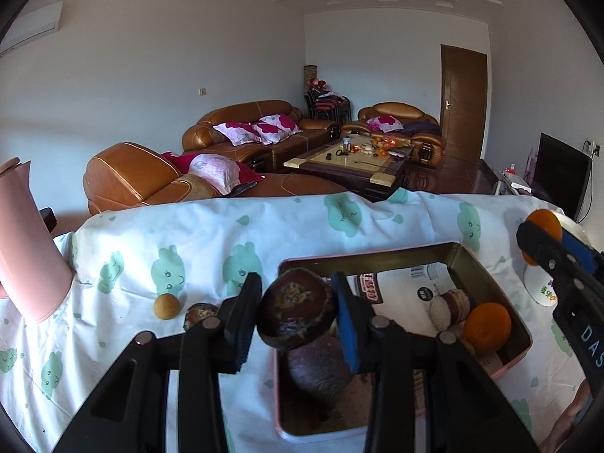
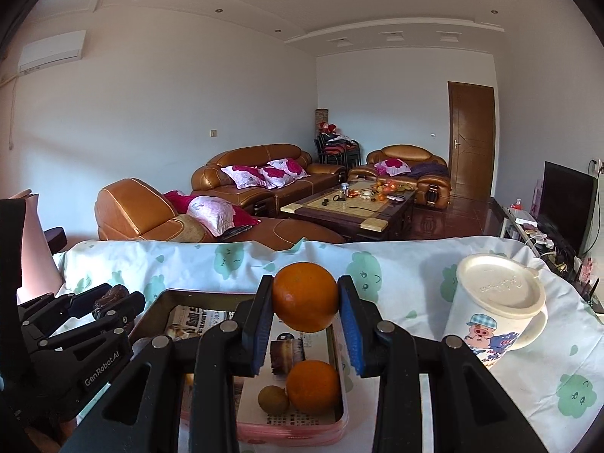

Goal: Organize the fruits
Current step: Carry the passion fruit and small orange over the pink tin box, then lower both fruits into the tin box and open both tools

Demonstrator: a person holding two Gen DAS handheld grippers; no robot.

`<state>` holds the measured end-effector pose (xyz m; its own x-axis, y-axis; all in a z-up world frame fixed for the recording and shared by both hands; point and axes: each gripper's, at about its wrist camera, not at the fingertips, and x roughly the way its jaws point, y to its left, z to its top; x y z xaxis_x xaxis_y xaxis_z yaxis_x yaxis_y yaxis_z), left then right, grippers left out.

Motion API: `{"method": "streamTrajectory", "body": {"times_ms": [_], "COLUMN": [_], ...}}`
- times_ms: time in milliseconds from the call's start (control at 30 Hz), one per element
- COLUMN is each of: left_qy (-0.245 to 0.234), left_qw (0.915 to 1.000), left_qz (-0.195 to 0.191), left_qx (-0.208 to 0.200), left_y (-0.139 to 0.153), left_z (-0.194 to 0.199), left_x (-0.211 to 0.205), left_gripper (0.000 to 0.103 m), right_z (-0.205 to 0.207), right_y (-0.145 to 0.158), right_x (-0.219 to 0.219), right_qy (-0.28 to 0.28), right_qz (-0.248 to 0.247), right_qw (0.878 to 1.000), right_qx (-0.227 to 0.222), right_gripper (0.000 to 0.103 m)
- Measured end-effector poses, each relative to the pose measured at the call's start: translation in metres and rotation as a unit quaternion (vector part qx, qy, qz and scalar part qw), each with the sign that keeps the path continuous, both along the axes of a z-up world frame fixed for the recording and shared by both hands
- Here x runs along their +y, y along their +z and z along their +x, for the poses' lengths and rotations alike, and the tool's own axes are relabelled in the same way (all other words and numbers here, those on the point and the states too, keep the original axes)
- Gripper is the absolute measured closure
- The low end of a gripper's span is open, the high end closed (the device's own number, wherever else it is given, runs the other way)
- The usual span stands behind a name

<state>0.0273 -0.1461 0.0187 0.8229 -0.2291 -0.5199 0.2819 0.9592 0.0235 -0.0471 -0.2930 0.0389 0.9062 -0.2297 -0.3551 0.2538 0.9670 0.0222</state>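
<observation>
My left gripper (image 1: 296, 313) is shut on a dark brown mangosteen half (image 1: 296, 309), held over the left end of a pink-edged metal tray (image 1: 523, 334). My right gripper (image 2: 305, 298) is shut on an orange (image 2: 305, 296), held above the tray (image 2: 158, 302). The tray holds another orange (image 2: 313, 387), a small brown fruit (image 2: 272, 399) and a dark mangosteen piece (image 2: 287, 355). On the cloth left of the tray lie a small yellow-brown fruit (image 1: 166, 306) and another mangosteen piece (image 1: 200, 315). The right gripper with its orange (image 1: 543, 224) shows at the right of the left wrist view.
A white lidded mug with a cartoon pig (image 2: 498, 309) stands right of the tray. A pink jug (image 1: 26, 249) stands at the table's left. The table carries a white cloth with green prints (image 1: 226, 234). Sofas and a coffee table lie beyond the far edge.
</observation>
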Motion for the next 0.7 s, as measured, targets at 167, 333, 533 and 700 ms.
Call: {"method": "streamTrajectory", "body": {"times_ms": [167, 333, 533, 700], "left_qy": [-0.011, -0.016, -0.009, -0.008], "left_qw": [0.9999, 0.9996, 0.9986, 0.998], "left_qz": [0.004, 0.016, 0.024, 0.02], "left_qx": [0.012, 0.02, 0.048, 0.059], "left_y": [-0.006, -0.014, -0.027, -0.03], "left_z": [0.007, 0.014, 0.024, 0.028], "left_x": [-0.021, -0.033, -0.036, -0.034], "left_gripper": [0.063, 0.063, 0.063, 0.063], "right_z": [0.015, 0.028, 0.043, 0.052], "right_y": [-0.011, -0.019, -0.035, -0.041], "right_x": [-0.004, -0.006, -0.011, -0.016], "right_qy": [0.003, 0.01, 0.023, 0.035], "right_qz": [0.012, 0.031, 0.057, 0.089], "right_qw": [1.0, 0.998, 0.995, 0.991], "right_qx": [0.025, 0.046, 0.08, 0.089], "right_gripper": [0.067, 0.067, 0.067, 0.067]}}
